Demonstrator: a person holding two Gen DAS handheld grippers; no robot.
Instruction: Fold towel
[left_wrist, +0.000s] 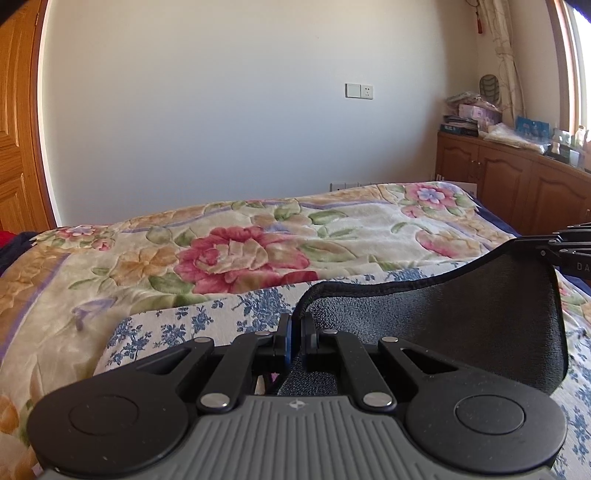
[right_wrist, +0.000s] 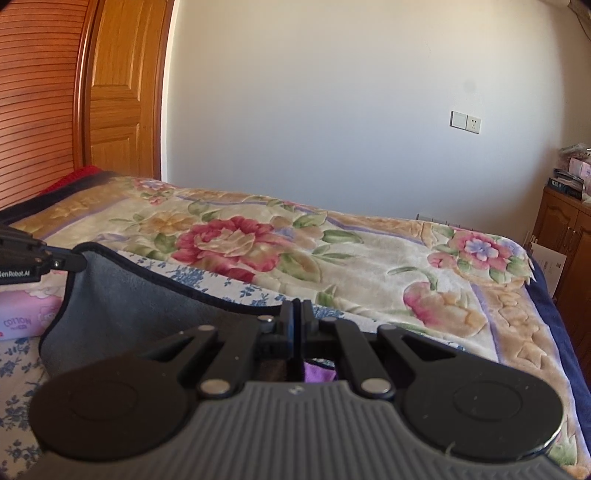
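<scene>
A dark grey towel (left_wrist: 480, 317) with a black hem hangs stretched between my two grippers above the bed. My left gripper (left_wrist: 295, 332) is shut on one top corner of it. My right gripper shows at the right edge of the left wrist view (left_wrist: 554, 245), pinching the other corner. In the right wrist view the right gripper (right_wrist: 297, 325) is shut on the towel (right_wrist: 129, 314), and the left gripper (right_wrist: 64, 260) holds the far corner at the left. The towel's lower part sags toward the sheet.
The bed carries a flowered blanket (left_wrist: 240, 254) and a blue-and-white floral sheet (left_wrist: 177, 325). A pink tissue pack (right_wrist: 22, 314) lies on the sheet. A wooden cabinet (left_wrist: 517, 177) with clutter stands at the right. A wooden door (right_wrist: 118, 92) is at the left.
</scene>
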